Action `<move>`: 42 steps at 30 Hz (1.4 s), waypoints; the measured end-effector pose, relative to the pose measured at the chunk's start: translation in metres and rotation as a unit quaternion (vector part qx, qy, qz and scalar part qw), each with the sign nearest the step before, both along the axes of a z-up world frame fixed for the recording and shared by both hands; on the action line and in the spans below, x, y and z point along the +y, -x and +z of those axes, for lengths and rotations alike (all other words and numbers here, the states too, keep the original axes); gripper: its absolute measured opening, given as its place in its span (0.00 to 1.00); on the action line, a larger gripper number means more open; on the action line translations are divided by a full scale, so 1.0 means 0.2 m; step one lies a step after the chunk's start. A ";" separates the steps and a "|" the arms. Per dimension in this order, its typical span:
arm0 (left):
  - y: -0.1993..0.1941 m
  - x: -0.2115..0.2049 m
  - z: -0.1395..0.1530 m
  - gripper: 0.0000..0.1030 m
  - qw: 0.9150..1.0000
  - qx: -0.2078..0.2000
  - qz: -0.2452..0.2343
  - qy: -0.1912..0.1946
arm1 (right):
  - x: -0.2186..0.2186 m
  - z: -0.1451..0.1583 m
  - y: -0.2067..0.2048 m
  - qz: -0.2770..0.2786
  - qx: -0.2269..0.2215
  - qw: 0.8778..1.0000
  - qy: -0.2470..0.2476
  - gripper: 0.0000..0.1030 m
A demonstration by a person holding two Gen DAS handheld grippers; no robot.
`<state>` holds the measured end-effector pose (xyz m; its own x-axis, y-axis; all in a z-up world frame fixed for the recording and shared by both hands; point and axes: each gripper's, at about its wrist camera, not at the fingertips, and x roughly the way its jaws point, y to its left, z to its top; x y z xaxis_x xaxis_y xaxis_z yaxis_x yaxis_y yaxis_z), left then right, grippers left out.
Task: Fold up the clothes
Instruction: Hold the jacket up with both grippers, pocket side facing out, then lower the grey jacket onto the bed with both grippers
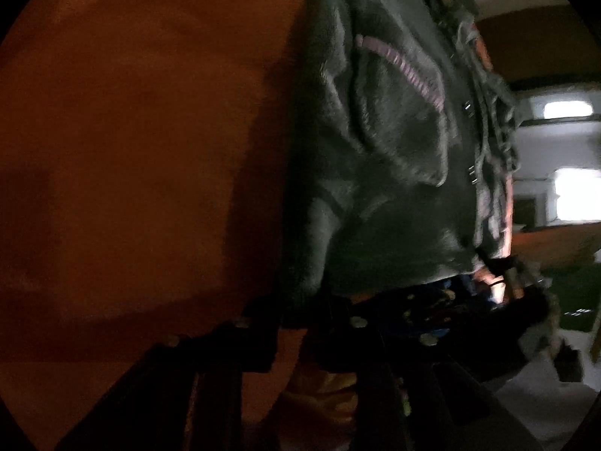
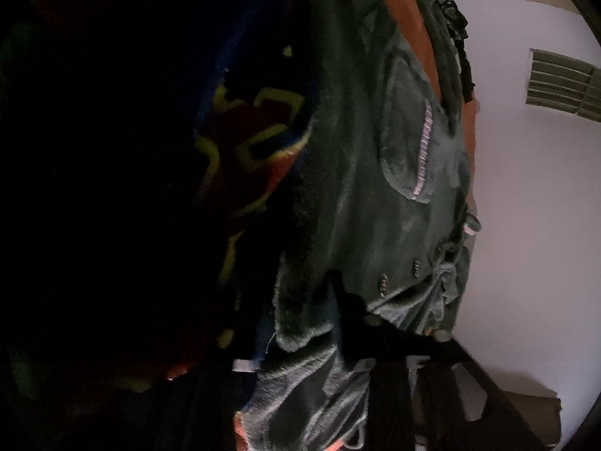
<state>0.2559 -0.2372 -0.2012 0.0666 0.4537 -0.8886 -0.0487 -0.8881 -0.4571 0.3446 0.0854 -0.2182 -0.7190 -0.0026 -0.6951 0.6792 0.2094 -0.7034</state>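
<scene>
A dark green fleece garment (image 1: 394, 188) with a pink-trimmed pocket (image 1: 398, 64) lies on an orange surface (image 1: 131, 131). My left gripper (image 1: 300, 323) sits at the garment's lower hem. Its dark fingers stand apart and orange shows in the gap between them. In the right wrist view the same garment (image 2: 357, 206) and pocket trim (image 2: 424, 150) fill the middle. My right gripper (image 2: 300, 357) has bunched fleece between its fingers. The picture is too dark to show whether the pads press on it.
A dark blue cloth with a yellow and red print (image 2: 255, 131) lies left of the green garment. On the right are a white wall with a vent (image 2: 563, 82) and a brown box (image 2: 533, 406). Bright windows (image 1: 571, 188) show beyond the garment.
</scene>
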 end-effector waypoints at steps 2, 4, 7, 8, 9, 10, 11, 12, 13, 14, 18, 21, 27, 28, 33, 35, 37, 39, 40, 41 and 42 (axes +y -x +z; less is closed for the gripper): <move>-0.01 -0.01 0.05 0.30 1.000 -0.004 -0.023 0.002 | 0.03 0.04 0.00 -0.009 -0.012 1.000 0.003 0.51; -0.02 -0.03 0.12 0.30 0.999 0.004 -0.042 0.005 | 0.06 0.08 0.01 -0.019 -0.022 1.000 0.007 0.60; -0.03 -0.08 0.28 0.31 0.997 0.051 -0.055 0.009 | 0.14 0.18 0.03 -0.035 -0.033 0.998 0.041 0.60; -0.02 -0.10 0.33 0.31 0.996 0.062 -0.060 0.010 | 0.17 0.23 0.04 -0.046 -0.042 0.996 0.065 0.60; 0.00 -0.10 0.37 0.32 0.995 0.073 -0.062 0.014 | 0.19 0.29 0.06 -0.065 -0.049 0.993 0.092 0.60; 0.04 -0.10 0.42 0.33 0.994 0.083 -0.063 0.019 | 0.21 0.35 0.10 -0.084 -0.051 0.988 0.116 0.60; 0.08 -0.09 0.46 0.37 0.993 0.094 -0.064 0.024 | 0.23 0.40 0.14 -0.103 -0.053 0.983 0.141 0.60; 0.12 -0.08 0.49 0.41 0.993 0.097 -0.062 0.026 | 0.24 0.45 0.19 -0.122 -0.053 0.978 0.162 0.60; 0.15 -0.05 0.50 0.44 0.993 0.097 -0.059 0.026 | 0.26 0.50 0.28 -0.143 -0.057 0.971 0.184 0.60; 0.19 -0.03 0.52 0.48 0.993 0.096 -0.056 0.026 | 0.27 0.54 0.39 -0.166 -0.066 0.962 0.209 0.60; 0.48 0.23 0.60 0.52 0.993 0.084 -0.074 0.045 | 0.35 0.71 0.81 -0.259 -0.105 0.910 0.306 0.60; 0.73 0.48 0.67 0.52 0.986 0.105 -0.109 0.074 | 0.47 0.78 1.11 -0.317 -0.162 0.860 0.367 0.60; 1.10 0.97 0.66 0.56 0.979 0.124 -0.152 0.061 | 0.65 0.87 1.74 -0.395 -0.248 0.781 0.416 0.60; 1.13 1.04 0.63 0.56 0.979 0.118 -0.159 0.043 | 0.67 0.87 1.83 -0.413 -0.259 0.768 0.416 0.61; 1.27 1.25 0.56 0.56 0.975 0.152 -0.164 0.001 | 0.74 0.81 2.26 -0.492 -0.323 0.650 0.481 0.62; 1.35 1.27 0.52 0.56 0.974 0.176 -0.142 0.001 | 0.76 0.73 2.38 -0.507 -0.349 0.588 0.525 0.62; 1.44 1.26 0.47 0.56 0.978 0.178 -0.105 0.008 | 0.76 0.59 2.47 -0.528 -0.371 0.525 0.554 0.62; 1.52 1.23 0.40 0.56 0.983 0.170 -0.073 0.010 | 0.76 0.49 2.52 -0.541 -0.382 0.486 0.570 0.60; 1.55 1.21 0.38 0.56 0.984 0.164 -0.066 0.008 | 0.76 0.44 2.54 -0.544 -0.380 0.472 0.580 0.49; 1.58 1.20 0.36 0.56 0.985 0.161 -0.059 0.009 | 0.76 0.40 2.56 -0.548 -0.375 0.462 0.588 0.37; 1.60 1.17 0.35 0.56 0.986 0.160 -0.052 0.012 | 0.76 0.36 2.57 -0.550 -0.368 0.456 0.595 0.18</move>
